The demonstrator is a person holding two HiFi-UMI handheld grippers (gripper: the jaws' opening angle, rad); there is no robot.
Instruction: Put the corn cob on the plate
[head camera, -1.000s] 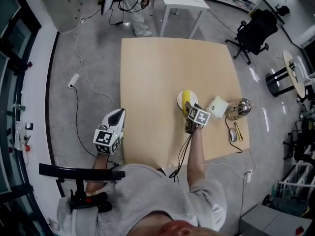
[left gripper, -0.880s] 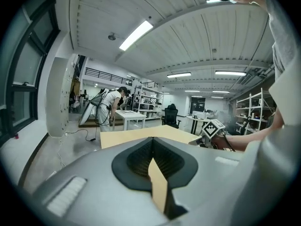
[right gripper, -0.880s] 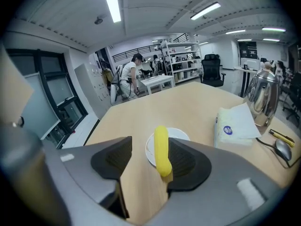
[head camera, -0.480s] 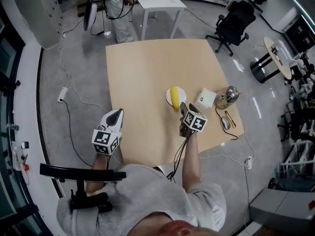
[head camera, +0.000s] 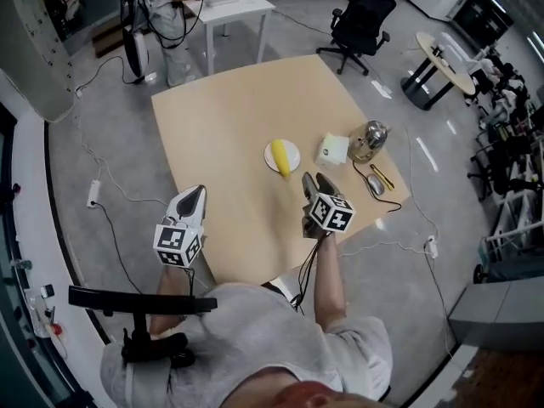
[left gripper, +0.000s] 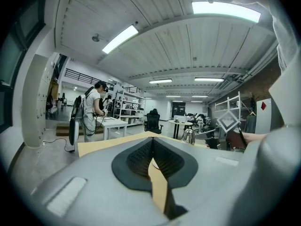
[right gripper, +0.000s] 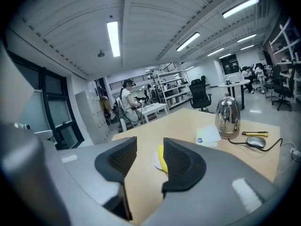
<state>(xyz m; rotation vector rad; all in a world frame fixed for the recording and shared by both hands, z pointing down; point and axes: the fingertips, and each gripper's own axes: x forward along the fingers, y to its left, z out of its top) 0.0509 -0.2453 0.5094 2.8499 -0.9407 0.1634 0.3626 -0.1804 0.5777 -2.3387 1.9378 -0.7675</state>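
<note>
Starting at the right gripper (head camera: 311, 182), lower middle of the head view: jaws apart, just been closing in a bit, nothing between them but bare tabletop. Held up off the wooden table (head camera: 221, 117), touching nothing.

Ahead of those jaws, up and a little left in the frame: the corn cob (head camera: 280, 157), lying flat on the small white plate (head camera: 294, 148). Near the fingertips but clearly apart from them. Long axis roughly up-down in the head view, near end aimed back at the right gripper, so more or less in line with the jaws rather than across them. Same story in the right gripper view: yellow cob and plate rim peeking out just inside the right-hand pad, farther out on the table.

Left gripper (head camera: 197, 193) over at lower left by the table's edge, jaws together, empty, and a lot farther from the cob.

Looks like job done to me. For any re-grab, definitely the right one's call, probably with a wrist turn to get across the cob.
</note>
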